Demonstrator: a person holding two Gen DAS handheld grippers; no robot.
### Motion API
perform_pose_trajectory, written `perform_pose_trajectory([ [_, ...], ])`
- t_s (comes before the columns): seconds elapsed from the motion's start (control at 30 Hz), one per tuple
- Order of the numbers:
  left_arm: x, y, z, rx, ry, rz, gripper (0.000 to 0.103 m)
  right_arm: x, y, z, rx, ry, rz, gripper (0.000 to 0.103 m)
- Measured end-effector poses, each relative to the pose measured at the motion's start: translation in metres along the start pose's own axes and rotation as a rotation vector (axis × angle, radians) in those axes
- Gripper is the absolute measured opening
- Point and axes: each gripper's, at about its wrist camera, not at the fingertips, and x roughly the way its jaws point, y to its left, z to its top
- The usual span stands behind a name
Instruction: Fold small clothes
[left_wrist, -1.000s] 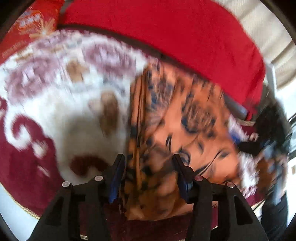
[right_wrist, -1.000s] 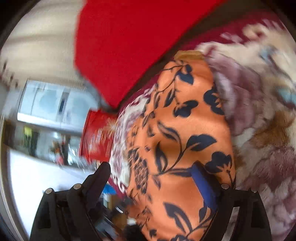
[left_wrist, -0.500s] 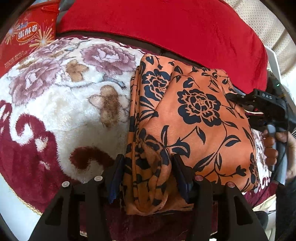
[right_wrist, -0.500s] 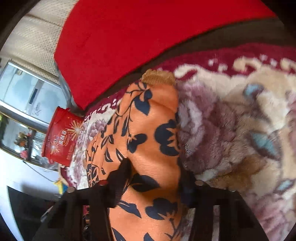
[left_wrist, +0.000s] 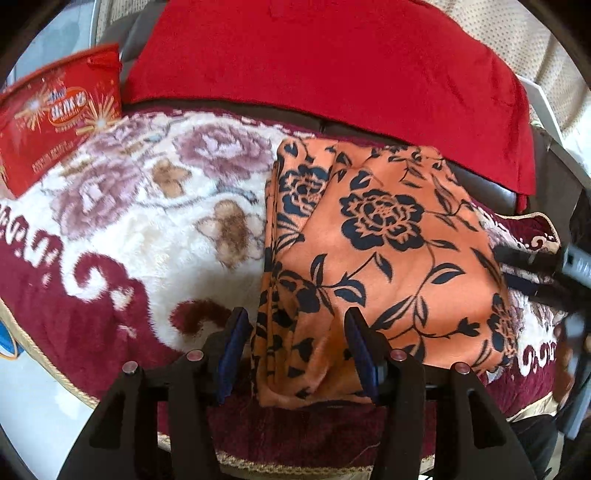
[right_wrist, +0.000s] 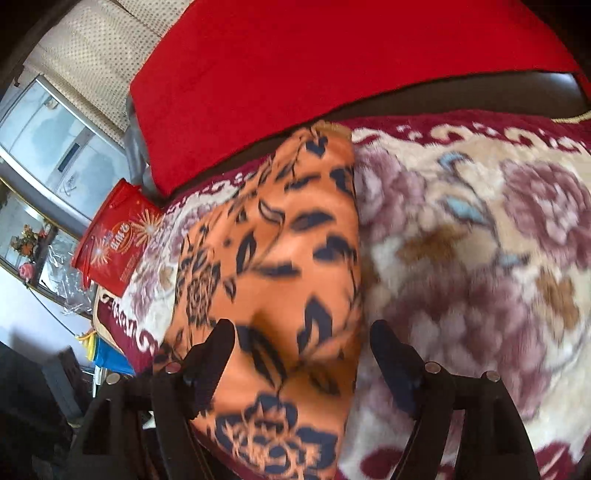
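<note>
Folded orange floral garment (left_wrist: 373, 254) lies on plush floral blanket (left_wrist: 140, 221), back edge near red cushion (left_wrist: 332, 62). Left gripper (left_wrist: 295, 350) spread apart, fingers straddling garment's bunched near-left corner, small gaps showing on both sides. Right gripper (right_wrist: 303, 354) also spread wide over garment's near end (right_wrist: 273, 280); contact with cloth unclear through motion blur. Red snack bag (left_wrist: 55, 114) stands at blanket's far-left edge. Cream dotted fabric (right_wrist: 88, 55) behind cushion.

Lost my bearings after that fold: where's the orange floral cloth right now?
The orange floral cloth lies folded on the plush floral blanket, just below the red cushion, between both open grippers.
</note>
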Motion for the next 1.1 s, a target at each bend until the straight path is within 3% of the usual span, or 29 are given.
perform_pose_trajectory([
  [0.2,-0.023,-0.004,0.001,0.028,-0.052,0.033,0.055,0.004,0.0,-0.018,-0.026,0.029,-0.019,0.079],
  [0.8,-0.054,-0.016,0.008,0.094,-0.15,0.213,0.055,0.015,-0.003,-0.023,-0.011,0.043,-0.061,0.08],
  [0.97,-0.053,-0.016,0.009,0.09,-0.147,0.226,0.055,0.015,-0.004,-0.024,-0.007,0.043,-0.058,0.082],
  [1.1,-0.046,-0.014,0.008,0.075,-0.123,0.189,0.059,0.016,-0.006,-0.024,-0.005,0.044,-0.055,0.083],
])
